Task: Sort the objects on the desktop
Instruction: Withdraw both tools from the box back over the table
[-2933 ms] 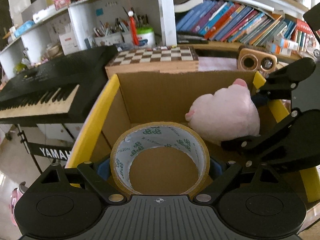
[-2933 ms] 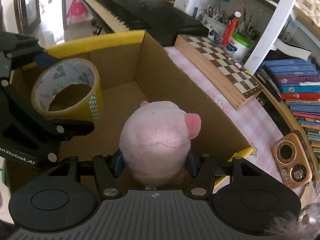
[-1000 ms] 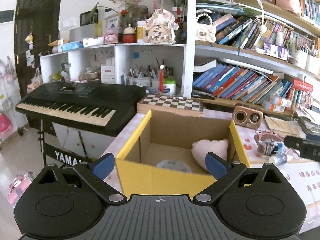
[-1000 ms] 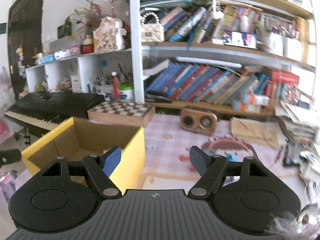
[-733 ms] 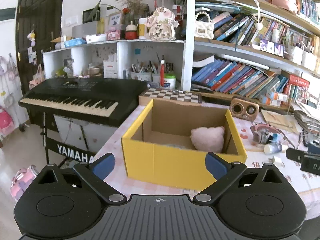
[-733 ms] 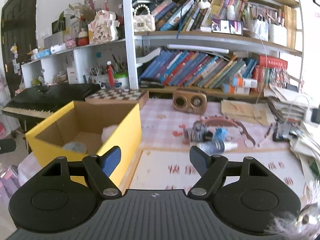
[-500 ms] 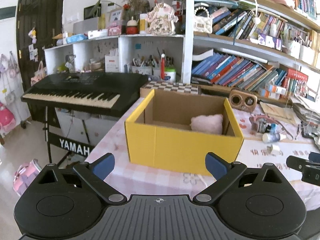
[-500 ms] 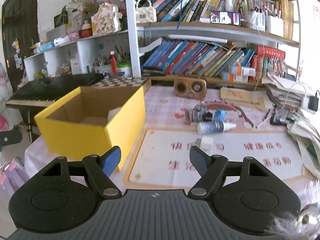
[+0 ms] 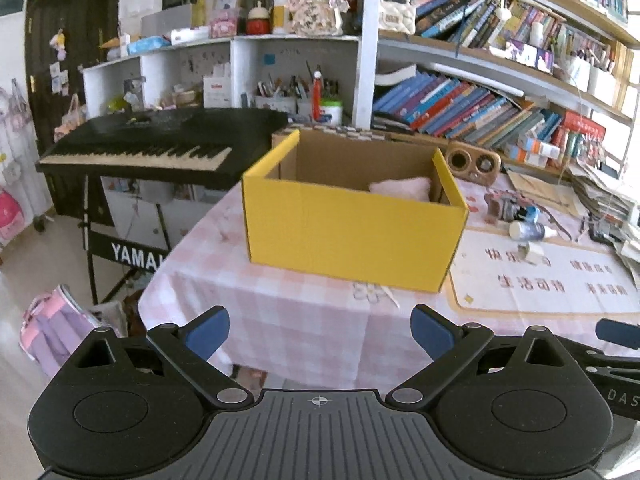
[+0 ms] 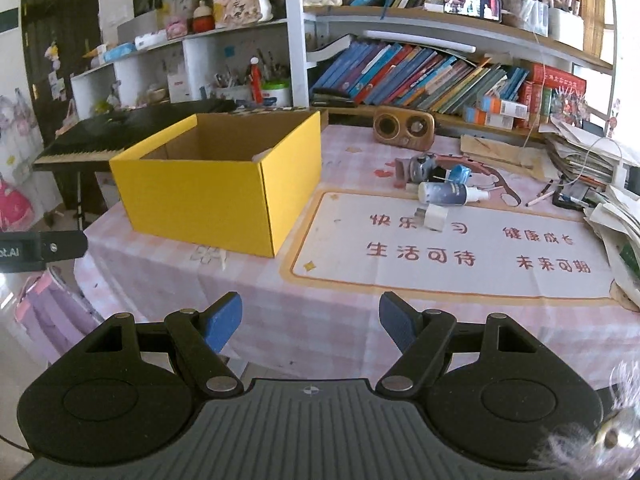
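A yellow cardboard box (image 9: 352, 232) stands on the pink checked tablecloth (image 9: 280, 312); it also shows in the right wrist view (image 10: 208, 200). A pink plush toy (image 9: 402, 188) peeks over its rim. My left gripper (image 9: 320, 330) is open and empty, held back off the table's front edge. My right gripper (image 10: 310, 320) is open and empty, also back from the edge. On the table right of the box lie a spray bottle (image 10: 450, 193), a small white block (image 10: 434, 218) and a grey toy (image 10: 416, 166).
A white mat with red characters (image 10: 460, 248) covers the table's right part. A wooden speaker (image 10: 403, 127) stands at the back, below shelves of books (image 10: 420, 76). A black keyboard (image 9: 152, 144) stands to the left. Paper stacks (image 10: 600, 176) lie at the right.
Both grippers let go of the tape roll and the plush toy inside the box, opened, and drew back away from the table. The box now looks smaller and farther.
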